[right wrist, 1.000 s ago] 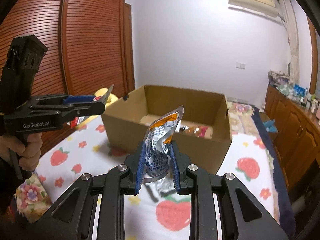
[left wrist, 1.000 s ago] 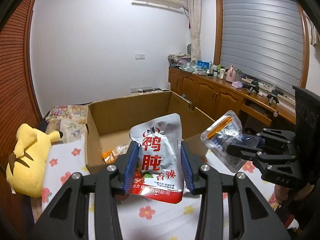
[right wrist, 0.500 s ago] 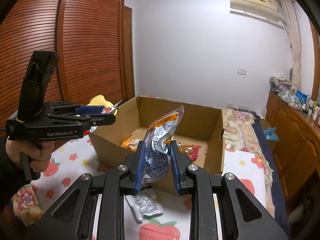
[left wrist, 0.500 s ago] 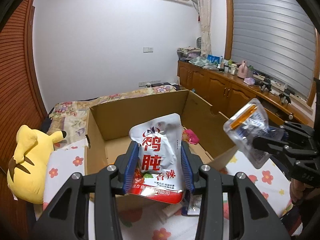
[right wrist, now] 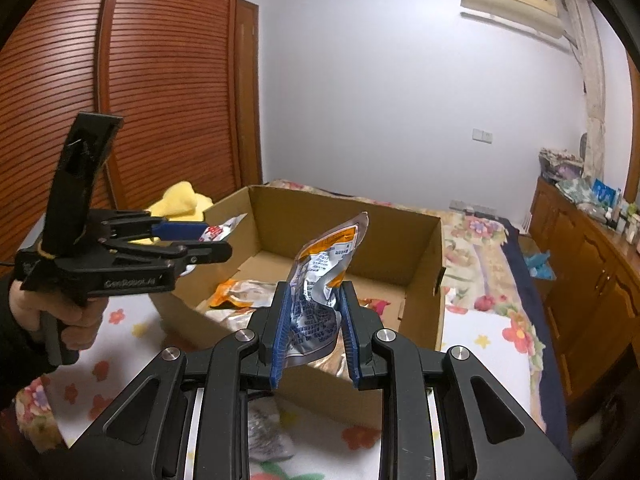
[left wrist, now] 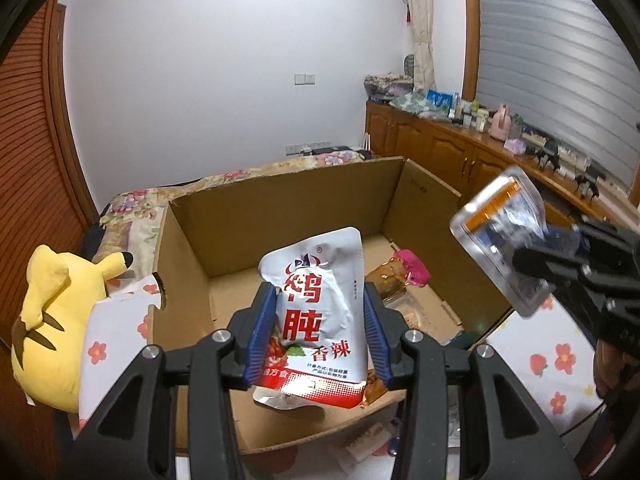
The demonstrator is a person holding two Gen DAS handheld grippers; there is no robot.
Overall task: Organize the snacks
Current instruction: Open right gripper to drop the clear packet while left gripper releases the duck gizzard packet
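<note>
The bed (left wrist: 560, 364), covered in a white sheet with red flowers and strawberries, carries everything here. On it sits an open cardboard box (left wrist: 280, 208), its flaps up, with a few loose snack packets on its floor: an orange-and-white packet (right wrist: 240, 292) toward one side and a pink-topped packet (left wrist: 410, 272) toward the other, beside a brownish one. A yellow plush toy (left wrist: 52, 320) lies on the bed just outside the box wall, on the left in the left wrist view.

The left tool (left wrist: 320, 332) is clamped on a white and red pouch (left wrist: 320, 312) printed with large red characters; its blue pads press both side edges, and the pouch stands upright above the near part of the box opening. In the right wrist view the same tool (right wrist: 208, 244) shows from the side, gripped by a hand (right wrist: 60, 316) in a dark sleeve, with the pouch's edge poking past its tips over the box's left wall.

The right tool (right wrist: 316, 332) is clamped on a crumpled silver pouch with an orange stripe (right wrist: 324, 276), which leans up and to the right over the box's near wall. From the left wrist view that silver pouch (left wrist: 500, 236) hangs in the air at the box's right-hand corner, blurred.

A small silvery packet (right wrist: 264, 432) lies on the sheet in front of the box, below the right tool.
</note>
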